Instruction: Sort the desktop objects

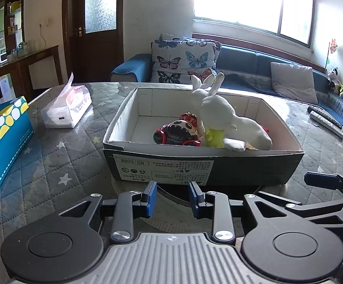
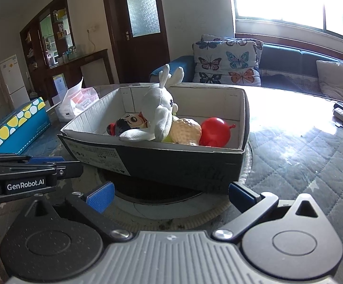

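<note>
- Toys – white rabbit (image 1: 221,108), doll (image 1: 179,133), red ball (image 2: 214,131) – lie inside box (image 1: 202,165)
- Left gripper (image 1: 172,198) half open, right gripper (image 2: 171,196) wide, both empty, near box front
- Judged: sorting nearly finished; next, tissue pack (image 1: 67,108) left of box

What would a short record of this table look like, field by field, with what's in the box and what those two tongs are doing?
box: open cardboard box on the quilted table
inside box: white plush rabbit, doll with big eyes, cream ball, red balloon-like toy
left of box: blue spotted tissue box, soft tissue pack
right of box: remote controls
left tongs: part open, empty, short of the box
right tongs: wide open, empty
</note>
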Available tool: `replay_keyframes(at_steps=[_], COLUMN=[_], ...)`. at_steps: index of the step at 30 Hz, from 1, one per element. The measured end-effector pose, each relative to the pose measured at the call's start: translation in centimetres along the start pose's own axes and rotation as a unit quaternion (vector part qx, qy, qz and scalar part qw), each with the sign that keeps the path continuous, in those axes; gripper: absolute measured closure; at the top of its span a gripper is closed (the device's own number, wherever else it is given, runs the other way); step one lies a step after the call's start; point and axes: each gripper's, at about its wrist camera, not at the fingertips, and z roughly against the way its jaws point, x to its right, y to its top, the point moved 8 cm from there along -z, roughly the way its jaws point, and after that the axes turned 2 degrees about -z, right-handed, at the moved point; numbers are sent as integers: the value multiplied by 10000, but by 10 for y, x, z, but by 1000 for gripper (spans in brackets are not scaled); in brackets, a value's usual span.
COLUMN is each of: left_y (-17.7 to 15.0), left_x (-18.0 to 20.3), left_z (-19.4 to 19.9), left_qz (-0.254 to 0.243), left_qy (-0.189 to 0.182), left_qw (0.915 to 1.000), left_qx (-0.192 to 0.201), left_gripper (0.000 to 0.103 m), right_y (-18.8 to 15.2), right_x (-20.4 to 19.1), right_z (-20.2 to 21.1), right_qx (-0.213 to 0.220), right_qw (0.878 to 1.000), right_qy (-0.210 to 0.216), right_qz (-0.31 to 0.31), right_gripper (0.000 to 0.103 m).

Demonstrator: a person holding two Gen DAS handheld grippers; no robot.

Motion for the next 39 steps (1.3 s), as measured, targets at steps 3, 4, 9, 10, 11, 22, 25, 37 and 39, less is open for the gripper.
replay_keyframes(at_steps=[3,4,9,10,11,22,25,37,39], left_y=[2,2,4,5,6,11,12,15,15], left_x=[0,-1,-1,-2,-2,-3,-5,-7,-6], left_z=[-3,-4,-8,-9,-11,-21,-24,-33,-34], left_qz=[-29,-37,-55,-61,-66,-122,-118,-171,-178], left_qy=[2,4,11,15,20,21,38,55,66], left_qw=[10000,10000,10000,10000,10000,9999,9999,9998,9997], left_qx=[-2,-5,-14,-16,-19,-53,-74,-129,-135], left_gripper=[71,71,71,71,71,71,71,71,71], right_y=[1,2,4,4,4,10,11,12,12], right_x=[-1,-1,-3,-3,-3,-3,-4,-2,-1], right_z=[-3,-4,-9,-9,-9,-20,-23,-30,-30], right_qx=[-4,-7,-19,-18,-22,-64,-89,-133,-138], right_qw=[10000,10000,10000,10000,10000,10000,9999,9997,9997], right_qy=[14,18,32,28,29,40,60,80,81], right_qz=[-1,2,-6,-5,-6,-47,-54,-167,-183], right_gripper=[0,0,0,0,0,0,0,0,0])
